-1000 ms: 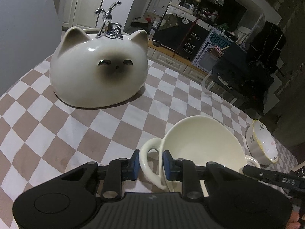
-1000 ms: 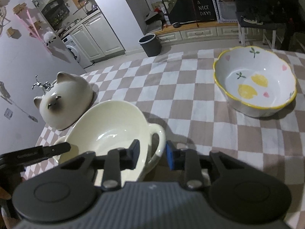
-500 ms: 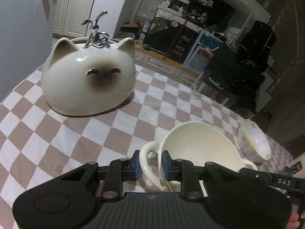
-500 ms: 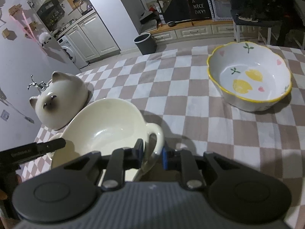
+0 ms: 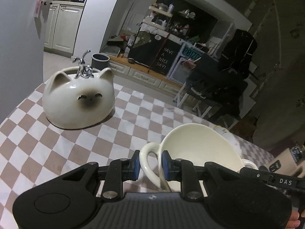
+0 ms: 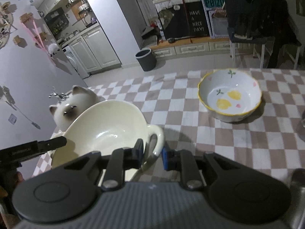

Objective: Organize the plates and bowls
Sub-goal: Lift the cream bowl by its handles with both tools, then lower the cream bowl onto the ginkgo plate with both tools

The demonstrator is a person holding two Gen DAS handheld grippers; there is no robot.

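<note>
A cream bowl (image 5: pixel 200 148) with a loop handle on each side hangs just above the checkered table (image 5: pixel 38 143), held between both grippers. My left gripper (image 5: pixel 150 165) is shut on its near handle in the left wrist view. My right gripper (image 6: pixel 152 154) is shut on the other handle of the cream bowl (image 6: pixel 106 127) in the right wrist view. A white bowl with lemons and a yellow rim (image 6: pixel 228 97) stands on the table to the far right. A cat-faced ceramic bowl (image 5: pixel 78 99) lies upside down at the far left.
A silver figurine (image 5: pixel 83 66) stands on a dish behind the cat bowl. A glass (image 6: pixel 303 118) shows at the right edge of the right wrist view. Beyond the table's far edge are a dark bin (image 6: pixel 145 60) on the floor and chairs (image 6: pixel 247 38).
The right jaws closed onto the bowl's handle. Both grippers then rose with the cream bowl, so the table and the other bowls look farther away.
</note>
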